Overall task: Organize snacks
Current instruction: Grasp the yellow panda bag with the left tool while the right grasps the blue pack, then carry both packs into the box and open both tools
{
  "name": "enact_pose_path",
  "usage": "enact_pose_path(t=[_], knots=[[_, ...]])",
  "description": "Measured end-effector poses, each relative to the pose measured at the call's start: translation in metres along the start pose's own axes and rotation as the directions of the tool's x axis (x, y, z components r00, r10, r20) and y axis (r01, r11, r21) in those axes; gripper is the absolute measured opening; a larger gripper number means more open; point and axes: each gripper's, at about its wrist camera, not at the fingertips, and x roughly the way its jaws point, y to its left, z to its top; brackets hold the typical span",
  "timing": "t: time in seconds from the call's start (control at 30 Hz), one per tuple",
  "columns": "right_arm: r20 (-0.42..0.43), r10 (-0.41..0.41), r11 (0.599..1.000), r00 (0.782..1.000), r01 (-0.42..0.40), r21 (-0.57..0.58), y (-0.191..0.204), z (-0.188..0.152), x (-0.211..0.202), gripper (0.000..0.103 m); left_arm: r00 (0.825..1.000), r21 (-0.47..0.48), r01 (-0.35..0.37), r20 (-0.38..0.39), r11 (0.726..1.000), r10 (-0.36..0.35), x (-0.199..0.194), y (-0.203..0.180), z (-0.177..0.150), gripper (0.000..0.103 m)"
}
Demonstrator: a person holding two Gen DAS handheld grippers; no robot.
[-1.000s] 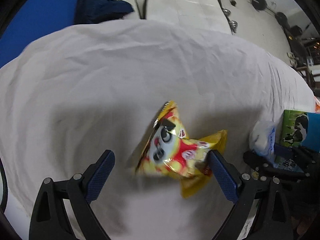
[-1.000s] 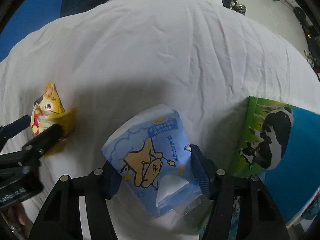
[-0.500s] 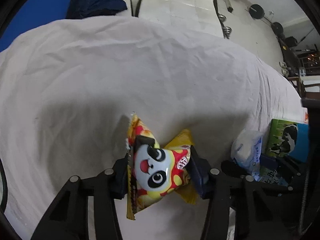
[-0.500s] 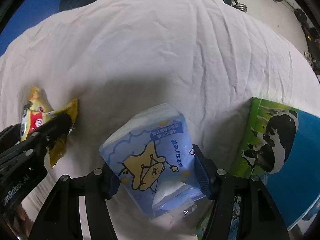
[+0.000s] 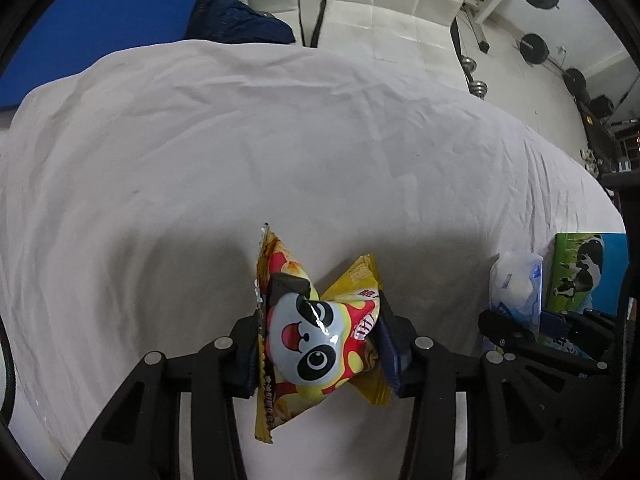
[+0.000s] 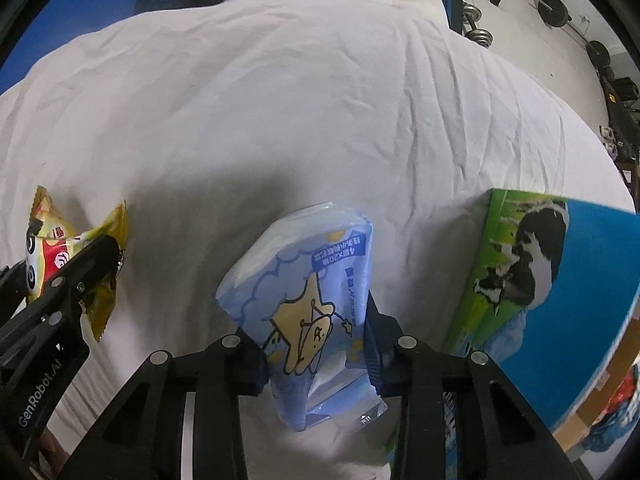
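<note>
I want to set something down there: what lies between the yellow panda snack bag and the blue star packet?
Only bare white sheet. The right wrist view shows it between the panda bag and the star packet.

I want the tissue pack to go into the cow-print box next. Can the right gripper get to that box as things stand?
Probably yes. The right gripper, jaws shut on the blue tissue pack, sits just beside the cow-print box, with only bare white sheet between them. The box's opening isn't visible.
</note>
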Motion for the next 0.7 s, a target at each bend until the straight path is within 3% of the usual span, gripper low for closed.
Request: enact_pose_path(t=[0.33, 0.7], knots=[[0.094, 0.069, 0.997, 0.993, -0.066, -0.037, 0.006, -0.053, -0.046, 0.039, 0.995, -0.036, 0.023, 0.096, 0.999, -0.019, -0.043, 0.009, -0.029, 0.043], [0.235, 0.151, 0.987, 0.96, -0.135, -0.084, -0.011, -0.12, -0.143, 0.039, 0.971, 0.022, 0.075, 0.224, 0.997, -0.078, -0.129, -0.018, -0.07, 0.043]])
